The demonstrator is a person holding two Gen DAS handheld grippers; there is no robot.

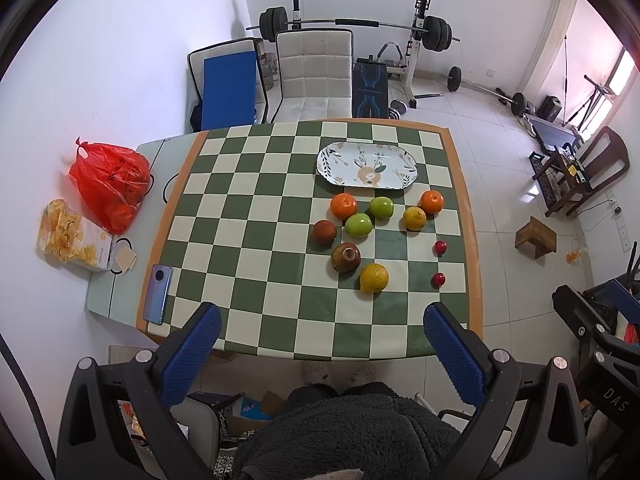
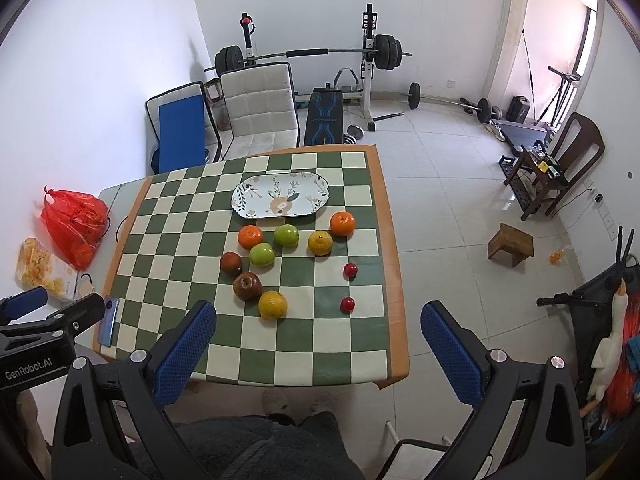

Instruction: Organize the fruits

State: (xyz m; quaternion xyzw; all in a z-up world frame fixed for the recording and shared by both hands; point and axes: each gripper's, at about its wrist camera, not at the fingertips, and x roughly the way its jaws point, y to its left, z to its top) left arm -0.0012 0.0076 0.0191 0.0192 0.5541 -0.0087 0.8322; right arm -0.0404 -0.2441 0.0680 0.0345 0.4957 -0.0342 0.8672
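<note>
While both tools are held well above the near edge, the bench (image 1: 192, 208), covered by a green-and-cream chequered cloth, is recorded with nothing yet sorted. The oval white ceramic platter with floral and deer print (image 1: 367, 165) lies bare at the far side, its long axis running left to right across the bench. Loose fruit is listed just in front of it: two orange mandarins (image 1: 343, 205) (image 1: 431, 202), two green apples (image 1: 381, 207) (image 1: 358, 225), two yellow citrus fruits (image 1: 414, 218) (image 1: 373, 278), a dark reddish-brown round fruit (image 1: 324, 231), a brown-red apple (image 1: 345, 257) with its stem hollow turned upward, and two small red round fruits (image 1: 440, 246) (image 1: 438, 279). Every piece is judged left to be moved. The left hand-held gripper (image 1: 320, 318) is noted with blue pads spread wide, nothing between them; the right hand-held gripper (image 2: 316, 316) likewise.
</note>
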